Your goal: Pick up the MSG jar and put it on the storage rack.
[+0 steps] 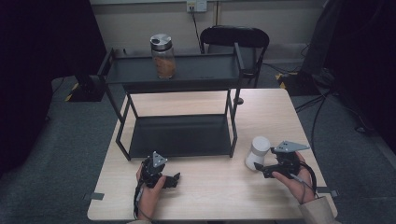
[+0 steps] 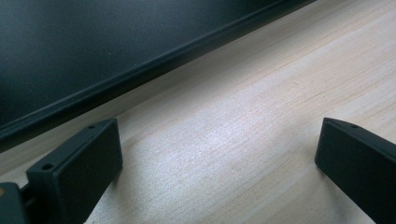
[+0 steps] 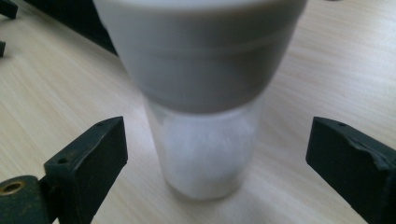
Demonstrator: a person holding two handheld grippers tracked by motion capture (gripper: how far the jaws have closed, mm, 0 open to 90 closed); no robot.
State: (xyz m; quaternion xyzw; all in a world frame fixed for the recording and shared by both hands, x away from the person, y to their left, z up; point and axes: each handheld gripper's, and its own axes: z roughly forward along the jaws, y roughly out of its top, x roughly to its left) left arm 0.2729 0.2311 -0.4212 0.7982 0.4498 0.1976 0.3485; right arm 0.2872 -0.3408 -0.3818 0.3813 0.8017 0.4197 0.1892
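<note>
Reaching for the white jar [image 1: 257,151] near the table's [image 1: 205,191] right edge, the right gripper [image 1: 261,169] brackets it, jaws apart, pads clear of its sides. Grasping looks like the step in hand; next it must close squarely. The left gripper [image 1: 173,179] rests open by the rack's [image 1: 180,151] front edge.

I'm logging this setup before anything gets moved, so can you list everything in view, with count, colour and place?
white container: one, white with a wide grey cap, upright on the table's right front, between the right gripper's open jaws, untouched
jar: one, clear with a silver lid and orange-brown contents, on the rack's top shelf
rack: one, black, two shelves, mid-table
table: one, light wood
chair: one, black, behind the table
left gripper: black, open, front left over bare table
right gripper: black, open, front right
</note>
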